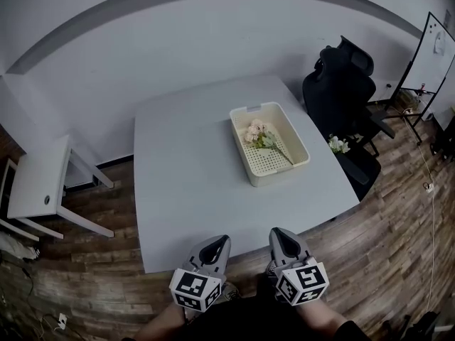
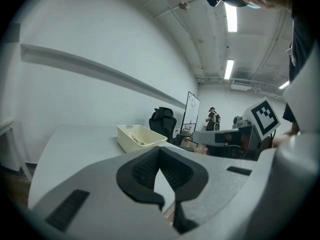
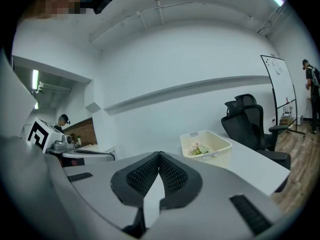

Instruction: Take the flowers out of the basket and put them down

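Note:
A cream plastic basket stands on the grey table, right of centre. Inside lies a bunch of pale pink flowers with green stems. The same basket shows far off in the left gripper view, and the basket with its flowers shows in the right gripper view. My left gripper and right gripper hover side by side at the table's near edge, well short of the basket. Both have their jaws shut, tips touching, with nothing held.
A black office chair stands beyond the table's right side, with another bunch of white flowers near its seat. A white chair is at the left. A whiteboard stands at the far right. A person stands in the distance.

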Motion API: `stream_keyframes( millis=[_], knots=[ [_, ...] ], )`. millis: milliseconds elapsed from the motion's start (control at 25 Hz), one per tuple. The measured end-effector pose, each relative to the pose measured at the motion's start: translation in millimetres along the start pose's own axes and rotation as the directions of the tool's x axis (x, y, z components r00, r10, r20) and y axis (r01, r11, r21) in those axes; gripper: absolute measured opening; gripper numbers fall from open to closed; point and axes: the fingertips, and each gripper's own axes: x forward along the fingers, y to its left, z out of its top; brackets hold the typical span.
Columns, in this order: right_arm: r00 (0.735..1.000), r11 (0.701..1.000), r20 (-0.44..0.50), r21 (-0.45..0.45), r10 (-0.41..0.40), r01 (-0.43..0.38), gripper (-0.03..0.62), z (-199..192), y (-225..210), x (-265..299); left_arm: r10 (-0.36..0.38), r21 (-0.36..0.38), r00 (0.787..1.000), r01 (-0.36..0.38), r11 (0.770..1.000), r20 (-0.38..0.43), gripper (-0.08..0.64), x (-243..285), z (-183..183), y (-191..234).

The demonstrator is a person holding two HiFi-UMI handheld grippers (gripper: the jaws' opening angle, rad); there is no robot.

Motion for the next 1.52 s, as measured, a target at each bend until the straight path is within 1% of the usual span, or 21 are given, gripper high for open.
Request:
stream_keyframes(
  millis=[440,640,920,1120,1520],
  knots=[
    [1.000,1.000,0.022,-0.001,-0.004,0.004,0.021,7.1,6.4,10.9,-0.002,0.017,1.000,0.002,1.000,0.024,0.006,-3.7,9.0,9.6],
    [1.000,1.000,0.019,-0.011,-0.001,0.001,0.021,12.5,0.1,16.3,0.003,0.009,1.000,-0.003,1.000,0.024,0.006,4.2,10.3,12.1],
    [1.000,1.000,0.016,-0.023,0.007,-0.007,0.021,26.7,-29.1,37.7,0.022,0.007,0.999,-0.023,1.000,0.030,0.006,28.0,20.8,14.3],
    [1.000,0.999,0.014,-0.031,0.015,-0.014,0.021,40.3,-55.0,62.2,0.043,0.001,0.999,-0.043,0.999,0.026,0.006,53.1,28.7,23.7],
    [0.999,0.998,-0.037,-0.053,0.037,-0.039,0.021,50.2,-116.0,109.3,0.076,-0.025,0.997,-0.076,0.997,0.016,0.006,113.1,42.0,36.2]
  ],
)
